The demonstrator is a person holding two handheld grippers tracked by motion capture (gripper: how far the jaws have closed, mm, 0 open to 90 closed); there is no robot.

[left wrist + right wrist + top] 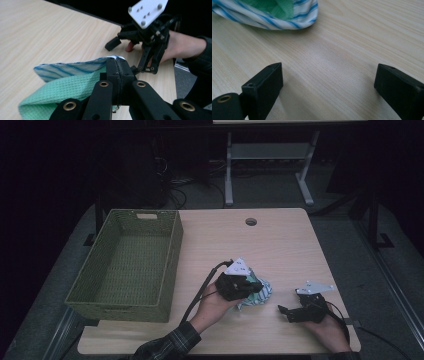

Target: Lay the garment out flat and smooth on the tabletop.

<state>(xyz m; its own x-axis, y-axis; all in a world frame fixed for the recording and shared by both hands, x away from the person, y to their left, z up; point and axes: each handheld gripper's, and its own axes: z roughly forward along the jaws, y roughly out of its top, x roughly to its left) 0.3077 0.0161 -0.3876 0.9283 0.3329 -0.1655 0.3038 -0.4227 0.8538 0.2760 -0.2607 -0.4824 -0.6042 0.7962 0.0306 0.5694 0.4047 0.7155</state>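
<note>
High view: we are looking down on a pale wooden table (280, 245), the largest thing here, with a green woven basket (127, 262) sitting empty along its left side. Smaller, near the front edge, a bunched cloth (257, 292) in mint green waffle weave with a blue-and-white striped side is lying on the tabletop, well apart from the basket.

The left gripper (239, 285) is clamping that cloth: in the left gripper view we are seeing its two black jaws pressed together on a fold of the cloth (70, 82), the striped edge sticking out past the tips while the rest is hanging down toward the table. The right gripper (300, 309) is resting low over bare wood to the right of the cloth, and in the right gripper view its jaws are standing wide apart with nothing between them, the cloth (274, 12) lying just ahead.

We are judging the work to be at an early stage: the cloth is grasped and seems to be coming up off the table, but it is not yet carried anywhere. If the basket is the goal, the whole move across and the release inside are still to do.
</note>
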